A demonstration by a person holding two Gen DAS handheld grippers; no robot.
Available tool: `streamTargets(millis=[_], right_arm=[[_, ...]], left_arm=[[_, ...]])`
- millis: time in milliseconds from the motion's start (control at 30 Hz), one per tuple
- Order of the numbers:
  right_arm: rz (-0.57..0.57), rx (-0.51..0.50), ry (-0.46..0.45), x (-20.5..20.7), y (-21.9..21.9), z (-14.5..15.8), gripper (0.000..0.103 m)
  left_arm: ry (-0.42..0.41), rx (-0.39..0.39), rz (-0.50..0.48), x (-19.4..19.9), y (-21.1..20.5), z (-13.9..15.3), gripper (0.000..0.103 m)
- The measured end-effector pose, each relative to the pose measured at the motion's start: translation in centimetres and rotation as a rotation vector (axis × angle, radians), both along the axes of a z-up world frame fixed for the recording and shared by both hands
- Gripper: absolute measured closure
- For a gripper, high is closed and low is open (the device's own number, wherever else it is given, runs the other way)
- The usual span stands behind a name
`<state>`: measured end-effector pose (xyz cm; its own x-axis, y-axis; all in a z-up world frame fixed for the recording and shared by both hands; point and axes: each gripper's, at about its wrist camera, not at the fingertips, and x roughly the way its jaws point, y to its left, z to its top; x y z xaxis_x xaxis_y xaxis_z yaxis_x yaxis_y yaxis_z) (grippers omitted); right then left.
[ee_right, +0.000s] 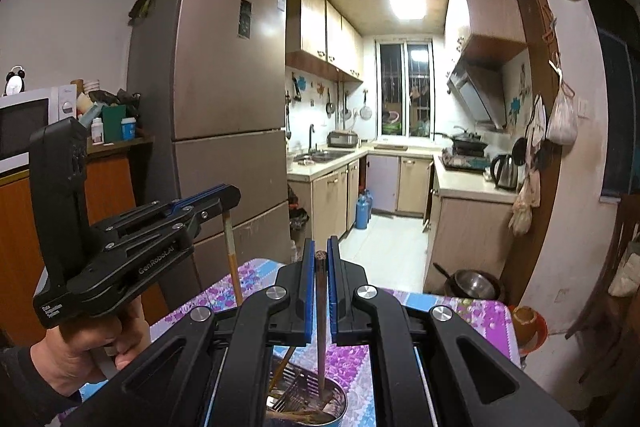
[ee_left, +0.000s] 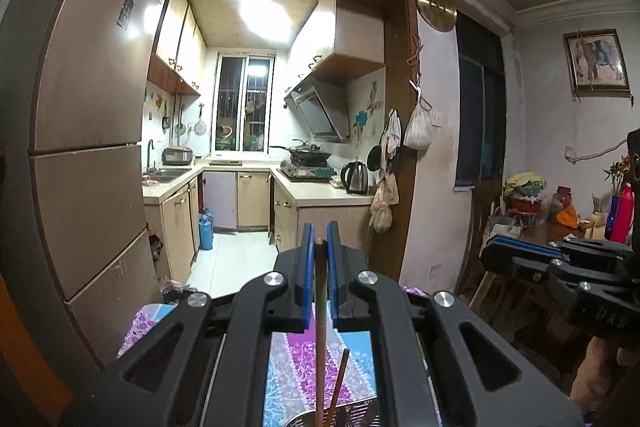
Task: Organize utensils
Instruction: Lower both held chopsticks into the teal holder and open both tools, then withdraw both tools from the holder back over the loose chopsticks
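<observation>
In the left wrist view my left gripper (ee_left: 320,231) is shut on a pale wooden chopstick (ee_left: 320,327), which hangs straight down between the blue pads. Its lower end reaches a metal utensil holder (ee_left: 352,411) at the bottom edge, where another chopstick (ee_left: 339,383) leans. In the right wrist view my right gripper (ee_right: 320,247) is shut on a dark chopstick (ee_right: 320,327), whose tip points down into the round metal holder (ee_right: 338,407) with several utensils inside. The left gripper (ee_right: 229,198) shows there too, gripping its pale chopstick (ee_right: 232,259), held by a hand (ee_right: 80,347).
The holder stands on a table with a purple and blue floral cloth (ee_right: 460,307). An orange bowl (ee_right: 528,323) sits at its right edge. A tall fridge (ee_right: 224,107) stands behind on the left, the kitchen doorway lies ahead, and a metal pot (ee_right: 474,285) is on the floor.
</observation>
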<state>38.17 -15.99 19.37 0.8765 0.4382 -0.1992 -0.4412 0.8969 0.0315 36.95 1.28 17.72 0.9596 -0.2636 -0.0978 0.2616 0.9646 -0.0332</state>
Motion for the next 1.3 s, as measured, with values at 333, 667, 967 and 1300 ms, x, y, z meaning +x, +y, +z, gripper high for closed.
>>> streamTargets(millis=[333, 667, 967, 1300], right_arm=[[0.004, 0.004, 0.069, 1.6, 0.1, -2.6, 0.096], [-0.024, 0.062, 0.084, 1.1, -2.4, -3.1, 0.083], [-0.074, 0.099, -0.046, -10.0, -8.5, -5.9, 0.071], [-0.126, 0.115, 0.047, -21.9, -11.0, -19.7, 0.070]], left_arm=[[0.053, 0.016, 0.028, 1.6, -0.1, -1.6, 0.098], [0.058, 0.031, 0.037, -0.4, 0.2, -2.2, 0.068], [0.086, 0.116, -0.092, -16.0, 0.4, -9.8, 0.042], [0.387, 0.207, -0.179, -24.9, -1.1, -25.7, 0.049]])
